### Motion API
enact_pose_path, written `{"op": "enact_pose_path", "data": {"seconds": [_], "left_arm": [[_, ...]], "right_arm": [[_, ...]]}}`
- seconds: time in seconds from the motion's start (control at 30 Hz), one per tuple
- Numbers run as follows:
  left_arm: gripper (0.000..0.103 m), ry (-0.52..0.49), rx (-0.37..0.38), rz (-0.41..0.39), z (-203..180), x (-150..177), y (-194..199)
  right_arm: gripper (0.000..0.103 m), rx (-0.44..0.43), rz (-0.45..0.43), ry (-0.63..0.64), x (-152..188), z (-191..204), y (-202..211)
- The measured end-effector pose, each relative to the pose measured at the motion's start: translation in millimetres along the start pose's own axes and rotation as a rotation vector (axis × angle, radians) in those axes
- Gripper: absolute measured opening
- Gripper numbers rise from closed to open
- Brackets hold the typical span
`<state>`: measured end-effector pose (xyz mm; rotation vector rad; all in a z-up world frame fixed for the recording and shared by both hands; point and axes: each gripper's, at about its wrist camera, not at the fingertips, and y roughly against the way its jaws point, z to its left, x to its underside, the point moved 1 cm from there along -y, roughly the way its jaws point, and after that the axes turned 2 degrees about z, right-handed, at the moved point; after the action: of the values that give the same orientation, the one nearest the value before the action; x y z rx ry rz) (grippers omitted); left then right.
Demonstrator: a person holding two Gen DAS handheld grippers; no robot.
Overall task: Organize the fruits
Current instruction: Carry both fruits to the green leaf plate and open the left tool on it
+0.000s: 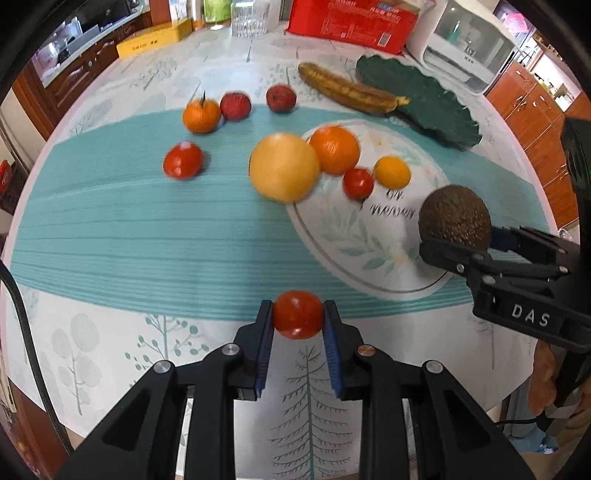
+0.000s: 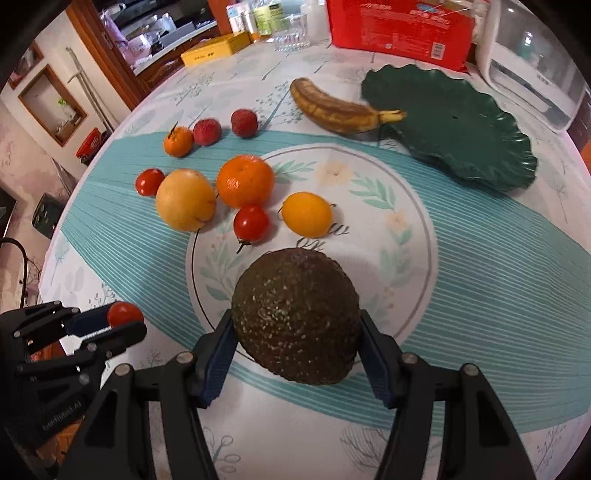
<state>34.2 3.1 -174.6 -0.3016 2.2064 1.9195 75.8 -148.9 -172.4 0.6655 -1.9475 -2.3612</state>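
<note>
My left gripper [image 1: 298, 320] is shut on a small red tomato [image 1: 298, 318] and holds it above the near part of the table; it also shows in the right wrist view [image 2: 123, 314]. My right gripper [image 2: 295, 332] is shut on a dark avocado [image 2: 297, 314], also seen in the left wrist view [image 1: 455, 216], over the near part of the tablecloth's round print. A green leaf-shaped plate [image 2: 458, 125] lies at the far right, empty. A spotted banana [image 2: 340, 107] lies just left of the plate.
Loose on the cloth: a yellow grapefruit [image 2: 184, 199], an orange [image 2: 245, 184], a small yellow citrus [image 2: 307, 214], a tomato [image 2: 251, 223], another tomato [image 2: 149, 181], a tangerine [image 2: 178, 141], two lychees [image 2: 243, 123]. A red box [image 2: 399, 26] and white appliance [image 2: 532, 62] stand behind.
</note>
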Motion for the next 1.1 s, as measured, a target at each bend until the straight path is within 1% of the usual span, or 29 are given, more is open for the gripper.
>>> {"op": "enact_pose_path", "data": {"seconds": [0.1,0.23,0.37,0.57,0.73,0.8,0.93,1.03,1.1], "left_arm": [[0.024,-0.018,0.002,-0.023,-6.8,-14.1,13.1],[0.024,-0.035,0.035,-0.055,-17.7,-35.2,33.5],[0.024,-0.087,0.048,-0.113,-35.4,-66.3,56.8],[0.024,-0.184,0.051,-0.194,-67.3,-117.3,85.3],[0.024,-0.253,0.061,-0.235,-94.2,-162.3,98.2],[0.024,-0.277,0.056,-0.249,-103.9,-180.6,97.5],[0.024,-0.290,0.062,-0.243,-118.1,-216.3,82.0],[0.024,-0.302,0.074,-0.216,-126.7,-240.5,58.8],[0.024,-0.308,0.087,-0.186,-131.5,-255.3,35.9]], "right_arm": [[0.062,-0.004,-0.031,-0.019,0.0,-5.5,15.4],[0.062,-0.006,-0.088,-0.053,-3.2,-17.4,42.0],[0.062,0.000,-0.139,-0.083,-11.0,-32.9,67.6],[0.062,0.039,-0.214,-0.124,-32.3,-60.1,99.8],[0.062,0.090,-0.268,-0.159,-63.3,-87.5,118.1],[0.062,0.123,-0.294,-0.170,-76.1,-97.8,122.6],[0.062,0.159,-0.318,-0.219,-105.6,-122.8,121.7],[0.062,0.193,-0.312,-0.255,-123.4,-139.5,108.2],[0.062,0.201,-0.294,-0.279,-132.8,-150.6,92.5]]}}
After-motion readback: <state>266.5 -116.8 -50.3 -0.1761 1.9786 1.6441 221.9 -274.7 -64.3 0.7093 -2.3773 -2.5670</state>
